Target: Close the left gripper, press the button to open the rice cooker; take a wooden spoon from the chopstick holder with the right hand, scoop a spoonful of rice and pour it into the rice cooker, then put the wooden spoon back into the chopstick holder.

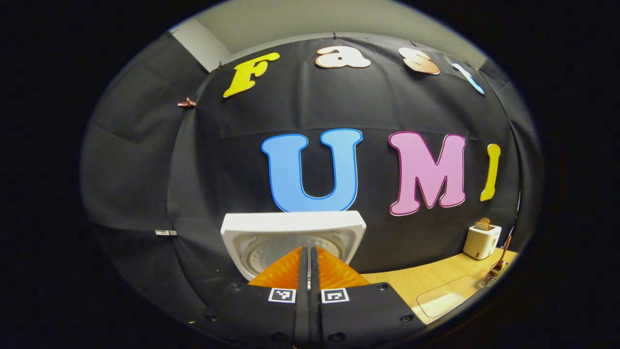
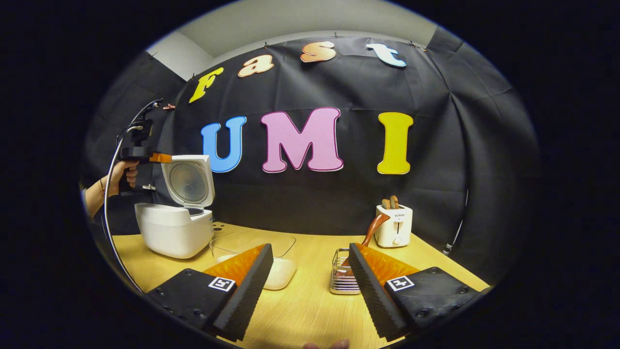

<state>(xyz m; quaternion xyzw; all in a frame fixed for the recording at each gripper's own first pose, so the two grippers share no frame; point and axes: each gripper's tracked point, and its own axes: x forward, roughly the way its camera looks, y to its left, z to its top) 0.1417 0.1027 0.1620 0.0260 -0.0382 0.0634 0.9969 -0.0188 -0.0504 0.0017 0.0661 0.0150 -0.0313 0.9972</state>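
— Presently, what is the condition of the two grippers?

— The left gripper (image 1: 308,252) has its fingers pressed flat together with nothing between them, and it sits high, level with the raised lid (image 1: 293,237) of the rice cooker (image 2: 174,228). In the right gripper view that same gripper (image 2: 162,157) is seen far left, gripped by a hand (image 2: 121,177) just beside the lid's top edge. The right gripper (image 2: 310,269) is spread wide and empty, low over the table (image 2: 310,310).

— And the task items?

— The rice cooker stands open at the far left of the table, its lid upright. A clear bowl (image 2: 252,247) holding white rice sits just right of it. The wire chopstick holder (image 2: 343,278) stands near centre, just beside the right finger, with the wooden spoon (image 2: 375,228) leaning up out of it. A white toaster (image 2: 393,225) stands beyond it, against the wall.
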